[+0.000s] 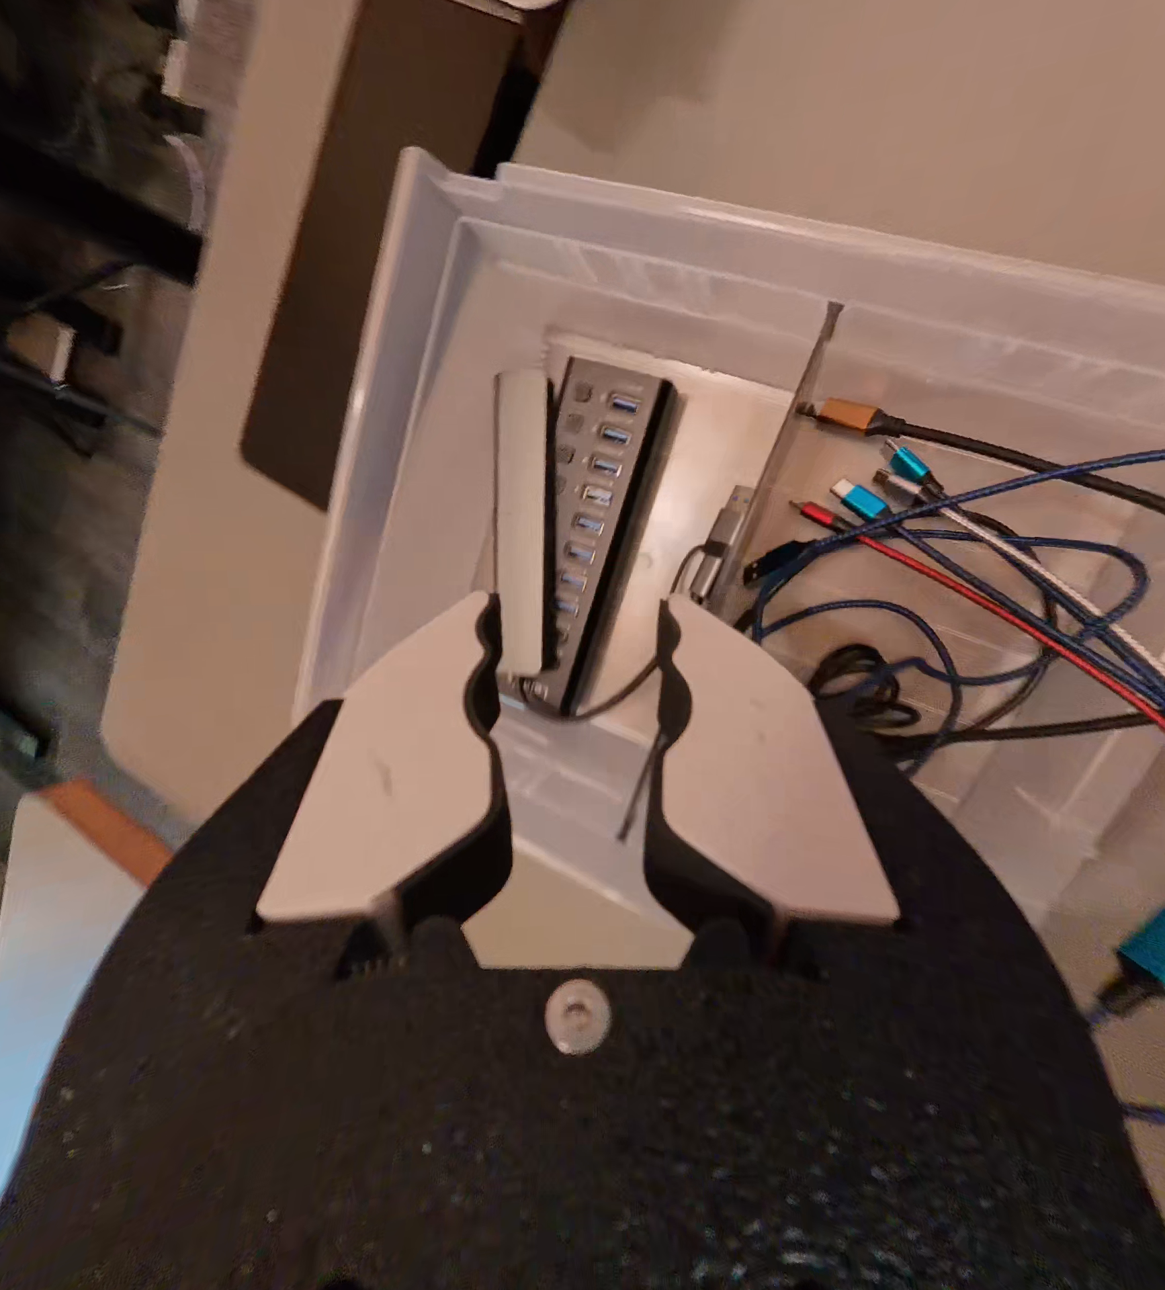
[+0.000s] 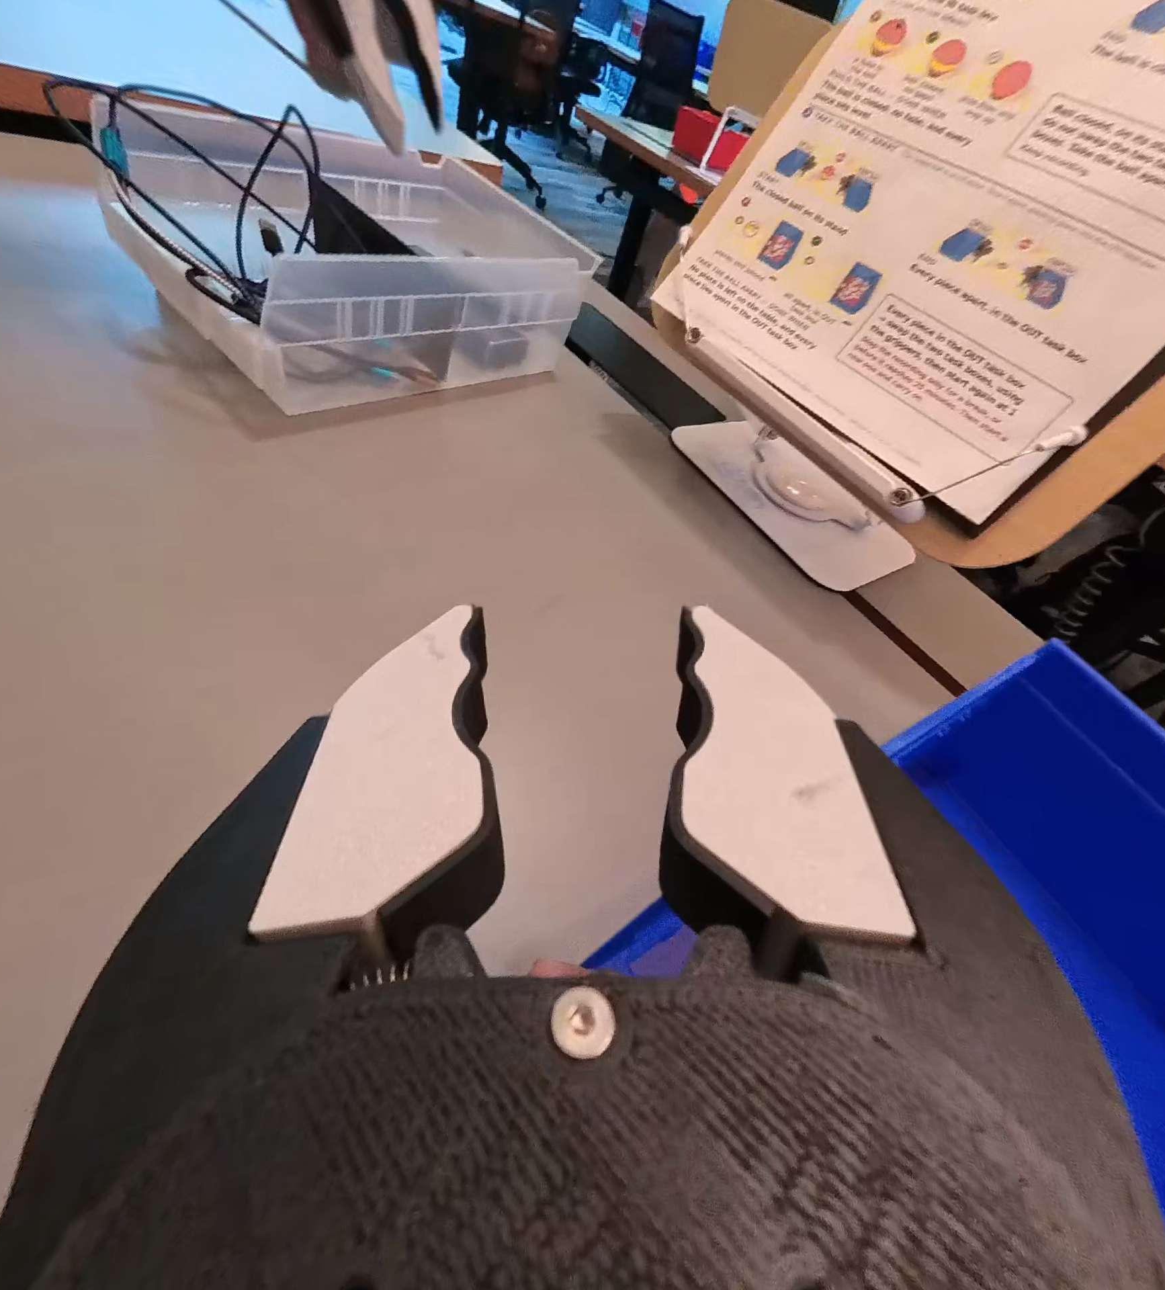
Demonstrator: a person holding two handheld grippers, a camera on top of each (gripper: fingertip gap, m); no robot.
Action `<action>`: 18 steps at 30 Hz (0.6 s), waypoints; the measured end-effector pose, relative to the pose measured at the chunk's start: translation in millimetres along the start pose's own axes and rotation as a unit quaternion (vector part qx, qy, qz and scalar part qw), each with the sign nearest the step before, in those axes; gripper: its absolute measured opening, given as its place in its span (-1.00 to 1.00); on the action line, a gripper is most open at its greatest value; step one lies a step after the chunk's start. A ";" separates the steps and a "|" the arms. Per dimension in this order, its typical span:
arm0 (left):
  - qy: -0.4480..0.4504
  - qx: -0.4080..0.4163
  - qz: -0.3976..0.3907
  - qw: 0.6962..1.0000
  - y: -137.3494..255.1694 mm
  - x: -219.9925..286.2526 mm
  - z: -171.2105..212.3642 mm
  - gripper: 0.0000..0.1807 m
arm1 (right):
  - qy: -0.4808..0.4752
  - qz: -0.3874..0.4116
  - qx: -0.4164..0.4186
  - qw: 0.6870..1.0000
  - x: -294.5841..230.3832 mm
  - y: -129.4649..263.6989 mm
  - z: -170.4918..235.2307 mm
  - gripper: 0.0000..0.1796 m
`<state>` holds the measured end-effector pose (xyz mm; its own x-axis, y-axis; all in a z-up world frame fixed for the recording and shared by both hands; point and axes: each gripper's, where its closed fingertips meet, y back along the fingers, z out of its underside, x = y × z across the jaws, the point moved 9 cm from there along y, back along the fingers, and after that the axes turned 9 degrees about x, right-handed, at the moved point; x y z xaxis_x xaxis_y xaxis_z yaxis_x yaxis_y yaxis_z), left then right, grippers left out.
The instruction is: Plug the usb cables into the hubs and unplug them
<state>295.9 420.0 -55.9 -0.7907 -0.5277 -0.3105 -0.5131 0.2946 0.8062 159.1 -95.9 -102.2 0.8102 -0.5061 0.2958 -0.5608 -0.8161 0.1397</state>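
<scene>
A clear plastic bin (image 1: 635, 279) holds a long black USB hub (image 1: 600, 516) with a row of blue ports, beside a white hub (image 1: 517, 516). A smaller grey hub (image 1: 726, 537) lies by the divider. Several braided USB cables (image 1: 984, 544) in blue, red, white and black lie in the right compartment. My left gripper (image 1: 576, 614) is open and empty, hovering above the near end of the hubs. My right gripper (image 2: 583, 621) is open and empty over the table, far from the bin (image 2: 356, 279). The left gripper (image 2: 384, 77) shows blurred above the bin in the right wrist view.
A blue bin (image 2: 1068, 803) stands at my right gripper's right side. An instruction sheet on a stand (image 2: 950, 230) sits at the table's right edge. The grey table (image 2: 217, 558) lies between my right gripper and the clear bin. Desks and chairs stand beyond.
</scene>
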 end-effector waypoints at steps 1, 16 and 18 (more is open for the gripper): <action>-0.012 -0.009 0.022 1.000 -15.5 -3.2 -3.6 -0.54 | 0.000 -0.003 -0.002 1.000 -0.9 -2.8 2.2 -0.41; -0.115 -0.025 0.147 0.982 -150.8 2.7 -19.6 -0.30 | 0.023 -0.041 0.019 0.999 -3.4 -17.5 10.4 -0.33; -0.123 -0.058 0.151 0.979 -155.7 -0.1 -15.2 -0.31 | 0.020 -0.039 0.016 0.999 -0.8 -17.0 14.4 -0.33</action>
<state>380.9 362.0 -173.8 -0.9644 -0.2182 -0.1495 -0.2133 0.3071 0.9275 170.5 -85.7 -118.4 0.8436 -0.4290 0.3231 -0.4897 -0.8614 0.1347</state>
